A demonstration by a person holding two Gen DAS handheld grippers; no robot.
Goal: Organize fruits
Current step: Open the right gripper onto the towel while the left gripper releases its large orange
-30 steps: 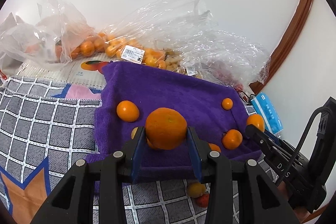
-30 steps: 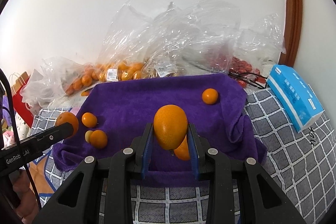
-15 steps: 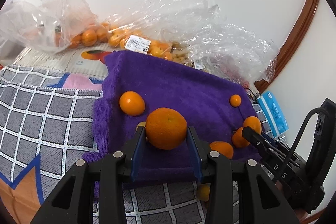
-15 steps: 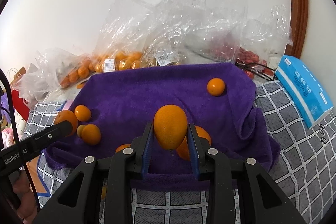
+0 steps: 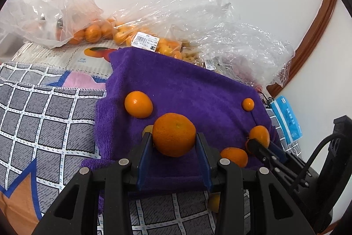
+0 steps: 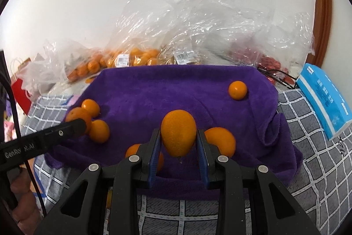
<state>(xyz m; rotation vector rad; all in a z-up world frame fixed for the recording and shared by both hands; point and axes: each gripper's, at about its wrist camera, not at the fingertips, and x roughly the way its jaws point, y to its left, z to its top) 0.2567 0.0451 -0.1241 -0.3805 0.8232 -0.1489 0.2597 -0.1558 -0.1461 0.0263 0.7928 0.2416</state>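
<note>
- Left hand-held gripper point(image 5: 173, 143): jaws nearly closed, blue pads clamped on both sides of a round orange point(image 5: 173, 134), held clear above the purple towel point(image 5: 187, 85).
- Right hand-held gripper point(image 6: 178, 142): same narrow setting, pads pinching an egg-shaped orange point(image 6: 178, 132) by its sides, also above the towel's near edge.
- Loose fruit on the towel: one orange point(image 5: 138, 104) left of centre, a small orange point(image 6: 237, 90) at the far right, a larger one point(image 6: 220, 141) just right of the right hand-held gripper, and one point(image 6: 99, 131) beside the left hand-held gripper's tip in the right wrist view.
- Small yellowish fruit point(image 5: 147, 129) mostly hidden behind the left finger; possibly another citrus, can't tell.
- Towel lies on a grey checked cloth point(image 5: 44, 107).
- Far side: clear plastic bags point(image 6: 198, 32), some holding bagged oranges point(image 5: 94, 33).
- Blue box point(image 6: 323, 98) right of the towel, near the wall.
</note>
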